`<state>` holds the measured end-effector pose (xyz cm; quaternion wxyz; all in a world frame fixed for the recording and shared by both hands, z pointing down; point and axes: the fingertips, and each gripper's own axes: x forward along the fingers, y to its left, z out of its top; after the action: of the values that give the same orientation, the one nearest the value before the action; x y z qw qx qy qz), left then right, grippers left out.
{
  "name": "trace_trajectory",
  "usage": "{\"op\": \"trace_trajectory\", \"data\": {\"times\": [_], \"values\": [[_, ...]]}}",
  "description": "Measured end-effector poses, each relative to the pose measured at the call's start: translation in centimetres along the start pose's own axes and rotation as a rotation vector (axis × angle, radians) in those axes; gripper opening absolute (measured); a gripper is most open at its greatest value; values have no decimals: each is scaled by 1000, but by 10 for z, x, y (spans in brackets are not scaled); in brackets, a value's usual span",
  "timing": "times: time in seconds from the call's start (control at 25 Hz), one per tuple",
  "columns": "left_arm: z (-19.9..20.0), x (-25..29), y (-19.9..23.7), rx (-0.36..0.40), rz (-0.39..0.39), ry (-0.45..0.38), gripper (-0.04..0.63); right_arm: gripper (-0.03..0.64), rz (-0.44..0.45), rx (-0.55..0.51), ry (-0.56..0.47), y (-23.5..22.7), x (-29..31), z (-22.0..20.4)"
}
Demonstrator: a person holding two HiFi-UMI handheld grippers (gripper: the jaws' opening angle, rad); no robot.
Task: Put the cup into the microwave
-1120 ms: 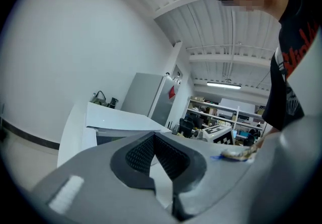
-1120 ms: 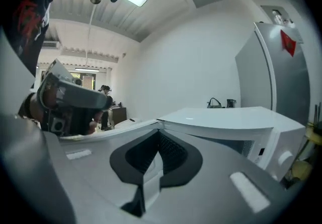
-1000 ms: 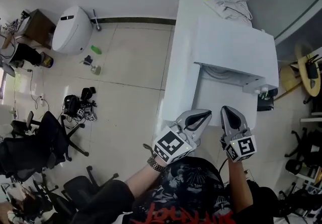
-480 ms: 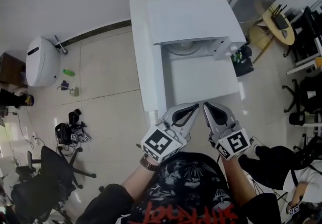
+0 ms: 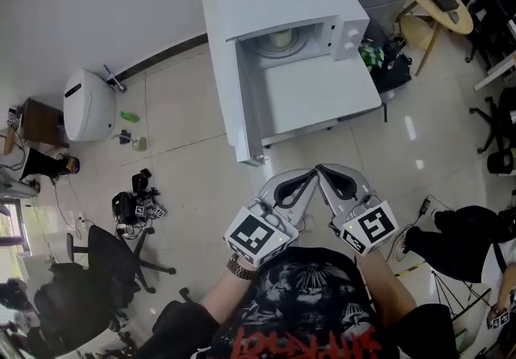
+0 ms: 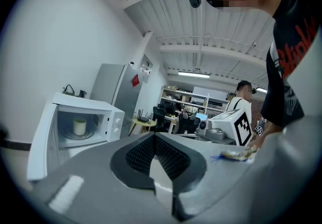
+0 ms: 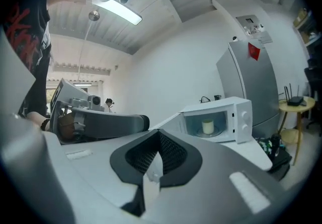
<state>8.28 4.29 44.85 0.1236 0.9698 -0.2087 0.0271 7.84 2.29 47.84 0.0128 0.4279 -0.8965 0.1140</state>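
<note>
Head view, left to right: a white rounded appliance (image 5: pixel 89 104) is seen on the floor at 9 o'clock, and a black office chair (image 5: pixel 106 257) at 8 o'clock. A white worktop (image 5: pixel 326 99) is placed at 12 o'clock, against the wall. The microwave (image 5: pixel 282 2) is set on its far part, with the door (image 6: pixel 43 142) swung wide open to the left. The cup (image 5: pixel 279 39) is found inside the microwave, upright on the turntable, touched by neither gripper.

The left gripper (image 5: pixel 311 178) is held at 6 o'clock, close to the person's chest and well apart from the worktop edge. Its jaws are seen closed, pad against pad, with nothing between them. The right gripper (image 5: pixel 322 173) is held just beside it, tips nearly meeting. Its jaws are likewise closed and empty.

In the left gripper view the cup (image 6: pixel 79 126) is seen at 9 o'clock of the closed jaws. In the right gripper view the cup (image 7: pixel 207 126) is seen at 2 o'clock. A grey fridge (image 7: pixel 249 87) is stood at 3 o'clock of the microwave, and a round table (image 5: pixel 440 7) further right.
</note>
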Motion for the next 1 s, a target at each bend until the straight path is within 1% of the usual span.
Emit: {"op": "trace_trajectory", "data": {"times": [0.08, 0.16, 0.24, 0.32, 0.44, 0.56, 0.64, 0.76, 0.92, 1.0], "values": [[-21, -7, -30, -9, 13, 37, 0, 0, 8, 32, 7, 15, -28, -20], [-38, -16, -55, -35, 35, 63, 0, 0, 17, 52, 19, 31, -52, -37], [-48, -26, -74, -42, 56, 71, 0, 0, 32, 69, 25, 46, -68, -46], [-50, -33, -89, -28, 55, 69, 0, 0, 43, 77, 12, 57, -82, -46], [-33, -38, -111, 4, 19, 48, 0, 0, 54, 61, -44, 68, -98, -29], [-8, -48, -126, 43, -16, 0, 0, 0, 59, 25, -100, 80, -106, -1], [7, -56, -132, 52, -27, -30, 0, 0, 71, -17, -129, 89, -109, 14], [24, -69, -138, 65, -34, -59, 0, 0, 83, -43, -171, 103, -110, 33], [37, -89, -136, 61, -44, -102, 0, 0, 83, -83, -184, 121, -104, 46], [37, -100, -133, 54, -54, -97, 0, 0, 78, -81, -180, 130, -98, 48]]}}
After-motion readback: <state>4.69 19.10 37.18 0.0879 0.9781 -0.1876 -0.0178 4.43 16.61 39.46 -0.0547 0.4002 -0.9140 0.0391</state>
